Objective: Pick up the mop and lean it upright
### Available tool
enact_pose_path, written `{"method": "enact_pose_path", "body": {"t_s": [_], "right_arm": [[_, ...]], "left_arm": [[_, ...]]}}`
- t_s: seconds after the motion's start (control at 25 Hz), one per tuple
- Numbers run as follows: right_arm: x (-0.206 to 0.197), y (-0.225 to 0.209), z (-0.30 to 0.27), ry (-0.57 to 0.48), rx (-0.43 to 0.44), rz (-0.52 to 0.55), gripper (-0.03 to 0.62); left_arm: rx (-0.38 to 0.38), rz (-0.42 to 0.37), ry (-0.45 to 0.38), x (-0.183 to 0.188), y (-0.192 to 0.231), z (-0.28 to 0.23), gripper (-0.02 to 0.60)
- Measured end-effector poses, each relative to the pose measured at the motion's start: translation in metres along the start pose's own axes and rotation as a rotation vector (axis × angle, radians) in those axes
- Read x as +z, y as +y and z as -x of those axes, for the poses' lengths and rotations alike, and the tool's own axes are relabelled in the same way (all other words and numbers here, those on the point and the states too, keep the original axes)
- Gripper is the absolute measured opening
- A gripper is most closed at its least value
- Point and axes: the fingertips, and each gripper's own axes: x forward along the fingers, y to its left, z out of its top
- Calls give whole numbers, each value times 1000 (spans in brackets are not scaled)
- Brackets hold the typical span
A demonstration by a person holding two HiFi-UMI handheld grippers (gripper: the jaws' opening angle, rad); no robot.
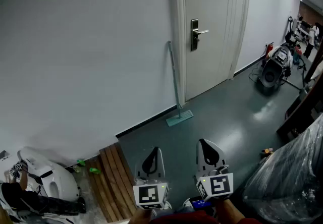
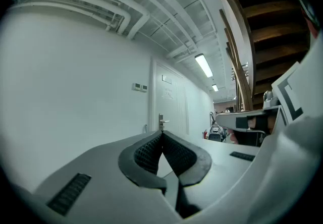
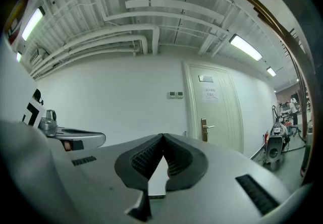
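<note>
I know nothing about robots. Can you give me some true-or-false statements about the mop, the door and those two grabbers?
1. The mop leans upright against the wall beside the door. True.
2. The left gripper is clamped on the mop. False: its jaws are together on nothing, far from the mop.
3. The right gripper has its jaws wide apart. False: they meet at the tips.
4. The door is closed. True.
</note>
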Motion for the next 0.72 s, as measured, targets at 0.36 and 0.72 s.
{"method": "enact_pose_path", "body": {"t_s": [0.36,0.72], "right_arm": [[2,-29,8,-12,6,-16,17],[-4,-47,16,-8,47,-66,18]], "left_arm": [[23,-26,26,-4,-27,-7,14],[38,-41,27,-9,-45,-11,14]]}}
